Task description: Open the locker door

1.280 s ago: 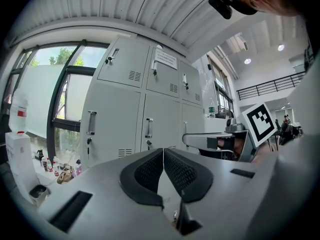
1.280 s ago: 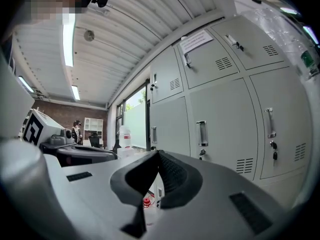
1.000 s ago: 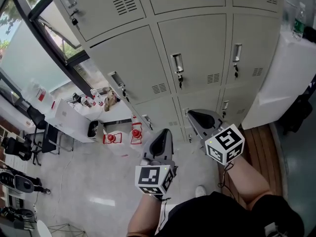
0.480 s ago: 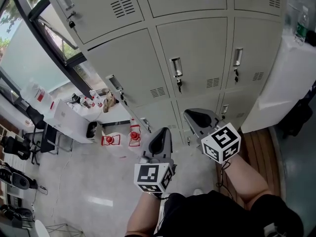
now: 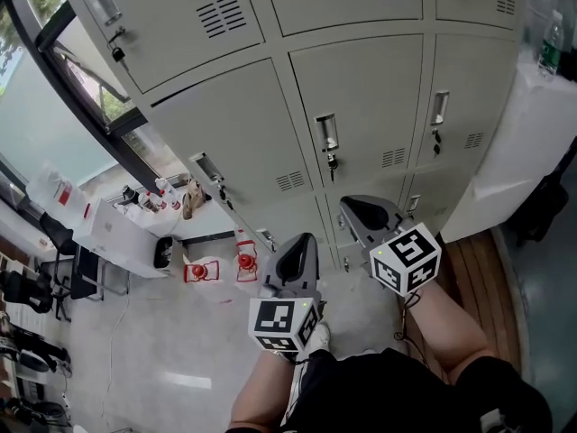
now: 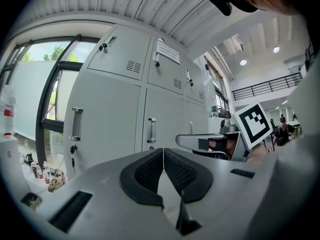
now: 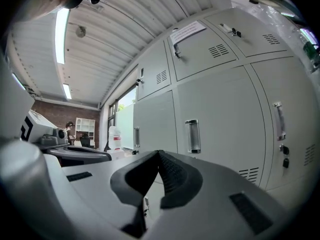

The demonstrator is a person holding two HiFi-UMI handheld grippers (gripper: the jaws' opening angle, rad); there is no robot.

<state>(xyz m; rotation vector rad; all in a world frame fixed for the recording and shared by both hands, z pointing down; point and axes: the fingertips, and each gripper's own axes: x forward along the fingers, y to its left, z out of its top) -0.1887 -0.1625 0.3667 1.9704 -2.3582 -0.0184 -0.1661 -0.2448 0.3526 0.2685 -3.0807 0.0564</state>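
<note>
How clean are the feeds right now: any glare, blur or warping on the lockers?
Head view: sharp, evenly lit; lockers bowed by the wide lens; window bright, not blown out. Left gripper view: heavy fisheye, black corners; left claw shut, filling the bottom. Right gripper view: same fisheye; ceiling light glares; right claw shut, lockers crisp.

Grey metal lockers [image 5: 361,97] fill the facing wall. To their left, a tall dark-framed window [image 5: 45,106] admits daylight, with green trees behind it. The floor [image 5: 153,350] is pale glossy tile, with wooden boards [image 5: 473,264] at the right. A white table [image 5: 113,224] stands near the window. The ribbed white ceiling [image 7: 115,19] carries lit strip lights [image 7: 61,31]. A brick wall [image 7: 50,111] lies beyond.
</note>
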